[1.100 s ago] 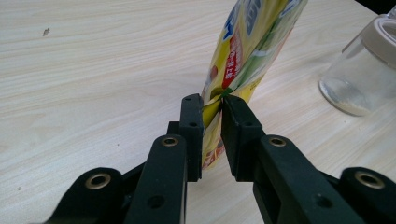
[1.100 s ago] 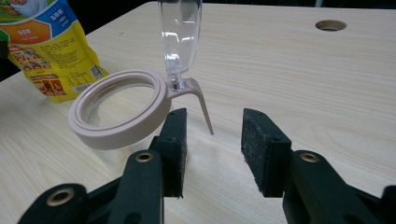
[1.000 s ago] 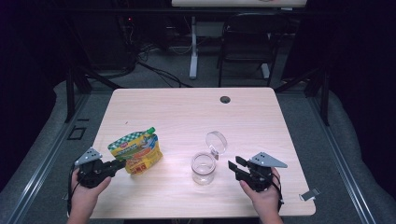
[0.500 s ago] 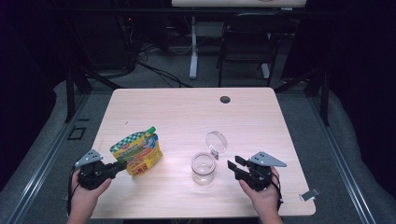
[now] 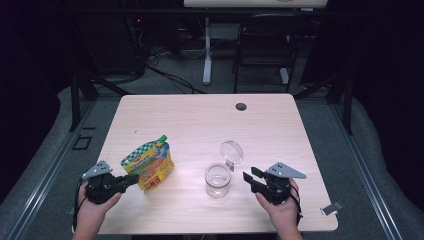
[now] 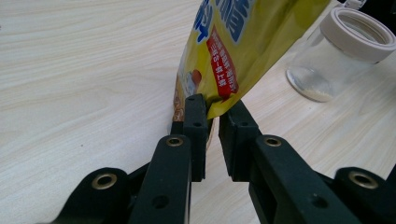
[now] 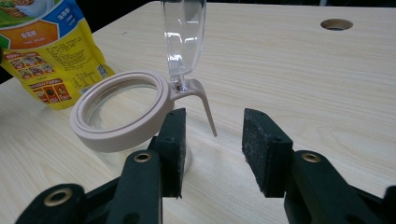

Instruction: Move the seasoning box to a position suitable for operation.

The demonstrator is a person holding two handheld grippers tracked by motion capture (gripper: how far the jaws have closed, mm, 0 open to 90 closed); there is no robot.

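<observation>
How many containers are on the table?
2: a yellow pouch at front left, by the left hand-held gripper; an open glass jar near the right hand-held gripper.

— What hardware is showing on the person's two hand-held units?

— Each hand is carrying a black two-jaw unit. The left gripper (image 5: 131, 180) and the right gripper (image 5: 248, 178) are each wearing a grey three-cornered plate on top, and a dark cable is trailing from each body.

— And the jaw construction?

— Black linkage arms are showing brass-coloured pivot bushings and small round holes. The right gripper's pads (image 7: 265, 151) are presenting a rough, foam-like black face; the left gripper's fingers (image 6: 194, 135) are appearing as smooth moulded blocks. The forearms are showing no sleeves.
</observation>
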